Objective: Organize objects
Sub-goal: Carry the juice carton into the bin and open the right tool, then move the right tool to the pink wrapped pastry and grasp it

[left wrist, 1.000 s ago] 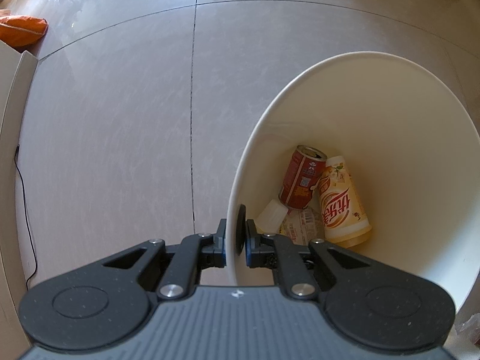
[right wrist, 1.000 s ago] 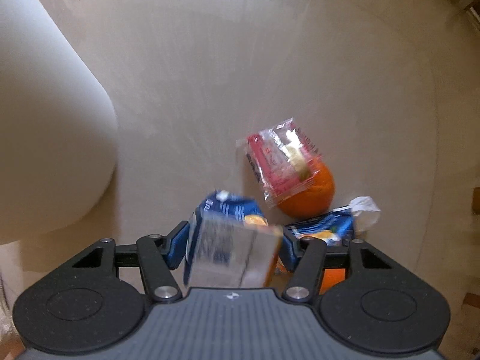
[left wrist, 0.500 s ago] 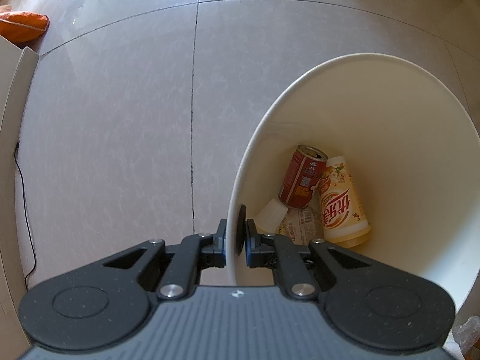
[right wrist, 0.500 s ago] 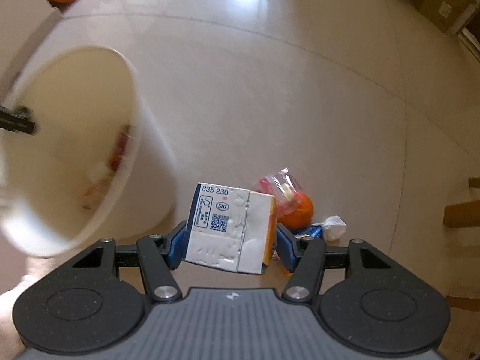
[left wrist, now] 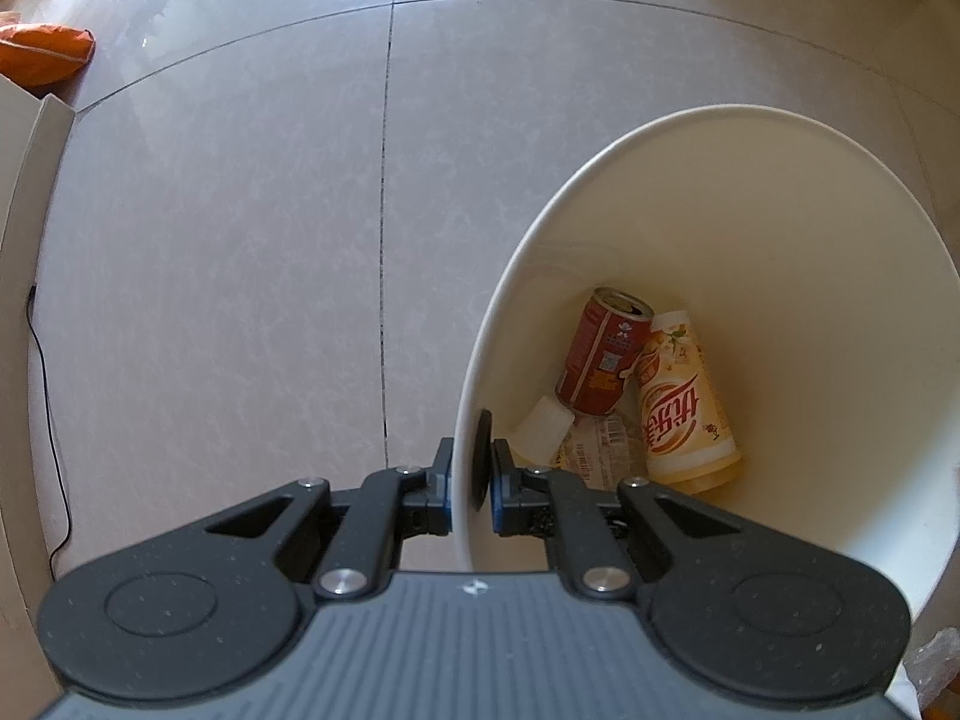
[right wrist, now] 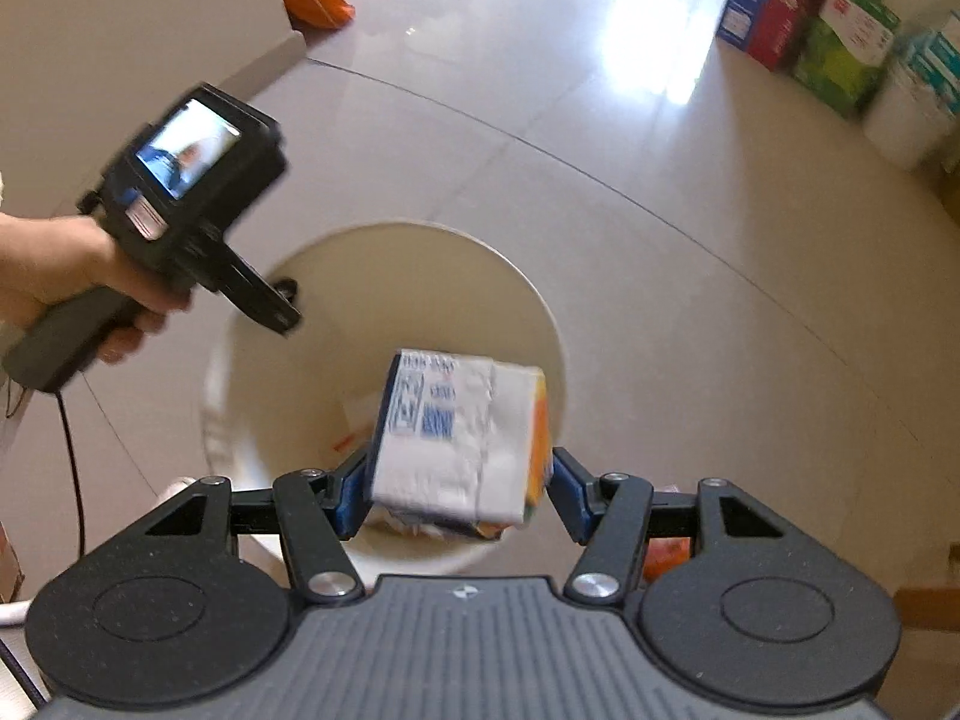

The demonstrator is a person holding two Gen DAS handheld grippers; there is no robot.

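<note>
Held above the mouth of the white bin [right wrist: 528,300]: a crumpled drink carton [right wrist: 459,438], white and blue with an orange side, blurred in the right wrist view and tilted. Clamped between the two blue pads of the right gripper [right wrist: 459,489], jaws pressed to its left and right sides, its lower end projecting towards the camera past the pads. Judged from this: carton poised over the opening but not yet let go, so this item only half dealt with. Already lying at the bottom of the bin, as seen from the left wrist: a red drink can [left wrist: 603,354], a cream milk-tea cup [left wrist: 681,405] on its side touching the can, a small white piece [left wrist: 543,429] and a clear plastic wrapper [left wrist: 594,450] beneath them. Left gripper [left wrist: 471,471] clenched on the bin's near rim, one pad outside the wall and one inside, probably steadying or tipping it. Left hand [right wrist: 66,276] visible around that gripper's handle. Probably still to collect: something orange [right wrist: 666,555] glimpsed on the floor under the right gripper's linkage, identity unclear. Further out: pale tiled floor [left wrist: 240,240], an orange cushion [left wrist: 42,54] at the far edge, coloured boxes [right wrist: 804,24] along the far wall.
</note>
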